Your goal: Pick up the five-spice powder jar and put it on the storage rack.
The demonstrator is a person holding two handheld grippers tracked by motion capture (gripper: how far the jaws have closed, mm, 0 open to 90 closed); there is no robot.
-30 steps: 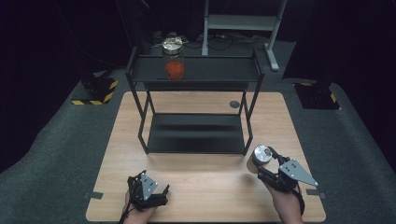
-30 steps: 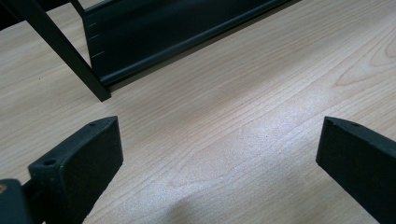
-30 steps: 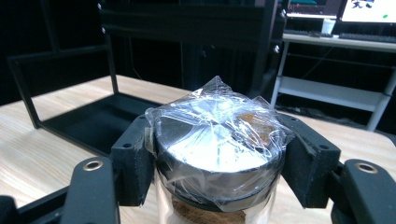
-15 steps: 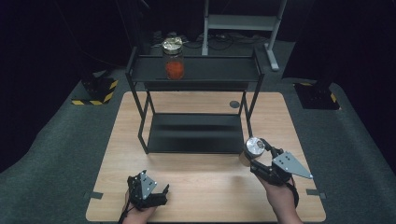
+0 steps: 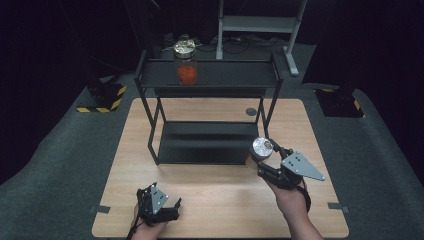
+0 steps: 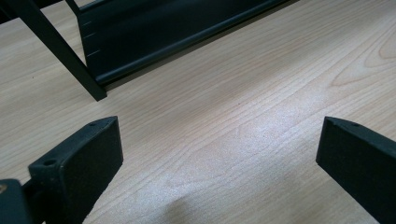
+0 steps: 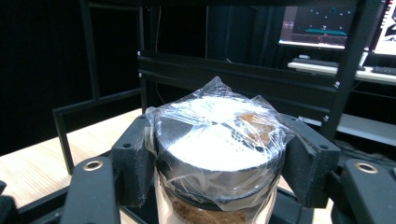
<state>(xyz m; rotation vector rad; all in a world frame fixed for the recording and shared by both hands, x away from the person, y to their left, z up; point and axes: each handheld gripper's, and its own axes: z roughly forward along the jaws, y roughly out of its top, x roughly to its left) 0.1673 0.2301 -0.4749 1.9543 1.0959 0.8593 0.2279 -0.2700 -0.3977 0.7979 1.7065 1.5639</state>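
Note:
My right gripper (image 5: 261,157) is shut on a jar (image 5: 260,148) with a silver lid wrapped in clear film and brown contents; it hangs above the table just right of the rack's lower shelf. In the right gripper view the jar (image 7: 218,149) sits upright between the two black pads (image 7: 135,158), which press on its lid. A second jar (image 5: 185,62) with orange-red contents stands on the top shelf of the black rack (image 5: 210,75). My left gripper (image 5: 167,207) rests near the table's front edge with its pads (image 6: 79,163) wide apart over bare wood.
The black two-shelf rack has a low shelf (image 5: 207,142) and thin legs (image 6: 60,56). The wooden table (image 5: 220,200) has a round cable hole (image 5: 250,112) at the back right. Dark floor and yellow-black striped stands (image 5: 102,102) surround it.
My right gripper has lifted the jar off the table and carried it left and forward, toward the rack. The left gripper has stayed where it was.

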